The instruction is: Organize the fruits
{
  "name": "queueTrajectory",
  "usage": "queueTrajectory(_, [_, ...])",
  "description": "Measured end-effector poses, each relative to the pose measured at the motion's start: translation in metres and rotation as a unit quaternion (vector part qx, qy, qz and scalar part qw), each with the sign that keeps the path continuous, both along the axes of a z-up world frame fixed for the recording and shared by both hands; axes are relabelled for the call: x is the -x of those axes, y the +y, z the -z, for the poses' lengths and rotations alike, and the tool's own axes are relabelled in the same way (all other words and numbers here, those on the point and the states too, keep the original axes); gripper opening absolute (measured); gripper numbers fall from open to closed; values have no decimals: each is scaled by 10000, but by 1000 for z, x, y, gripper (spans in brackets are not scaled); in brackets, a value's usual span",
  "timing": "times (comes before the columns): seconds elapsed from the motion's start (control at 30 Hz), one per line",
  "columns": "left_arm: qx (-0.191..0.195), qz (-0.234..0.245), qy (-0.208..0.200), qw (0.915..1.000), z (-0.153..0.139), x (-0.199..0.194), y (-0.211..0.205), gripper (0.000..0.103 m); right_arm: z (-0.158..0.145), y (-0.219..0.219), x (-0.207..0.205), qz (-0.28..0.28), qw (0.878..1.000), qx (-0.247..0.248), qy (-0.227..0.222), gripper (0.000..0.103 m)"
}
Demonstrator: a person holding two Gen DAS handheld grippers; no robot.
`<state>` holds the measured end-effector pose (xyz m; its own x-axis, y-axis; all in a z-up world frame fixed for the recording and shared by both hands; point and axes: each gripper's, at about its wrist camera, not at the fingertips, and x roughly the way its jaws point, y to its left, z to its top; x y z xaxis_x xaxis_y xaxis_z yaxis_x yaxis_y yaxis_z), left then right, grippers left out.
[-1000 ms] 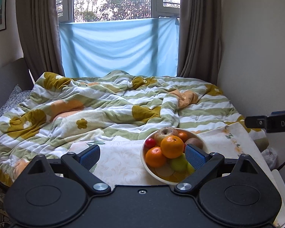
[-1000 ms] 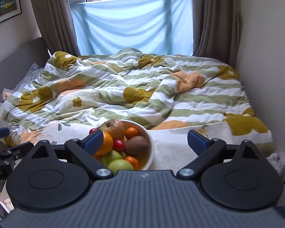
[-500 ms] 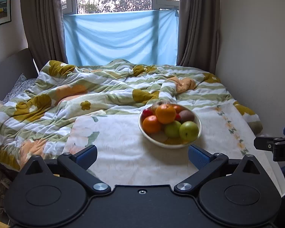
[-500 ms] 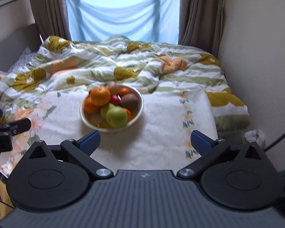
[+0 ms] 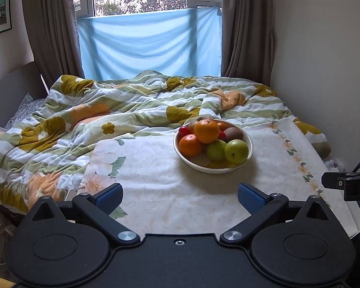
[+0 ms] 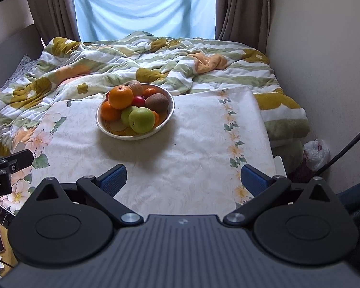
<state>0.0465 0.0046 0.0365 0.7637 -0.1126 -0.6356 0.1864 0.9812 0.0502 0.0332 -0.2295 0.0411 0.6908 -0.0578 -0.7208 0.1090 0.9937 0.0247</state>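
Note:
A white bowl of fruit stands on a floral-clothed table. It holds oranges, green apples, a brown kiwi and small red fruits. My left gripper is open and empty, well back from the bowl near the table's front edge. My right gripper is open and empty, also well short of the bowl. The right gripper's side shows in the left wrist view.
The floral tablecloth sits in front of a bed with a rumpled green and yellow duvet. A wall runs along the right. A plastic bag lies on the floor at the right.
Both grippers have pulled back and up from the bowl. The bowl now sits farther away, with the table's front part in view. Both stay open.

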Motion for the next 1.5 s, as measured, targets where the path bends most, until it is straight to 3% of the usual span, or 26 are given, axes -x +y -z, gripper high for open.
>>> queueTrajectory(1.5, [-13,-12,-22,10000,-1,4,0,103,3,0,3,32,10000,-67,20,103])
